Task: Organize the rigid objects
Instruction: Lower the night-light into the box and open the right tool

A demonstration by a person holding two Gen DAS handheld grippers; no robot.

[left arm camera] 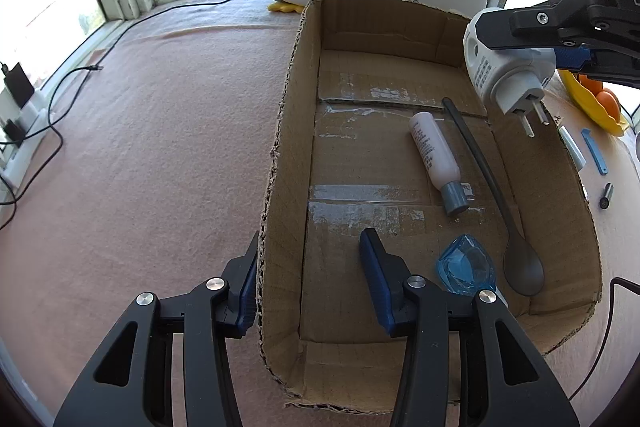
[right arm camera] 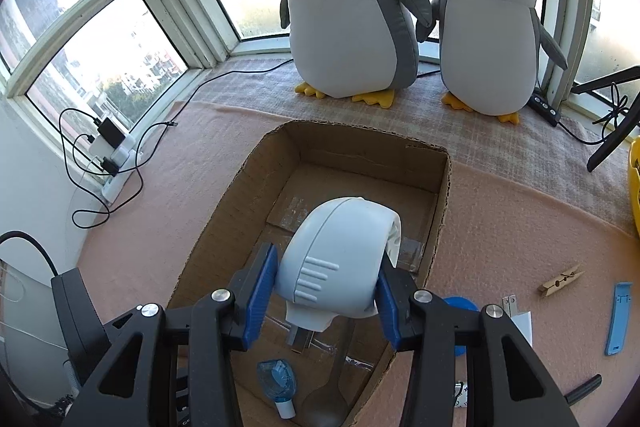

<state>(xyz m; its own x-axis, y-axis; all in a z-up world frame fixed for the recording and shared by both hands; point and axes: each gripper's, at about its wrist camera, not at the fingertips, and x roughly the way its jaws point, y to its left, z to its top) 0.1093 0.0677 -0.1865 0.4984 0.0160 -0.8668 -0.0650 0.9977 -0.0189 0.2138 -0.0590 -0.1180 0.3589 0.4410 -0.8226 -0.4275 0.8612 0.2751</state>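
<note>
An open cardboard box [left arm camera: 286, 131] lies on the pink blanket. In it are a white tube with a grey cap [left arm camera: 434, 157], a dark spoon [left arm camera: 520, 267] and a blue clear bottle [left arm camera: 466, 267]. My left gripper [left arm camera: 308, 279] is open, its fingers straddling the box's left wall. My right gripper [right arm camera: 326, 291] is shut on a white plug adapter [right arm camera: 340, 259] and holds it above the box [right arm camera: 436, 219]. The adapter [left arm camera: 508, 67] hangs over the box's right side in the left wrist view, prongs pointing down.
Two plush penguins [right arm camera: 348, 15] stand behind the box by the window. Right of the box lie a clothespin [right arm camera: 560, 279], a blue strip [right arm camera: 618, 315] and a small dark cylinder [left arm camera: 606, 195]. A yellow bowl with oranges [left arm camera: 596, 99] sits far right. Chargers and cables [right arm camera: 108, 147] lie left.
</note>
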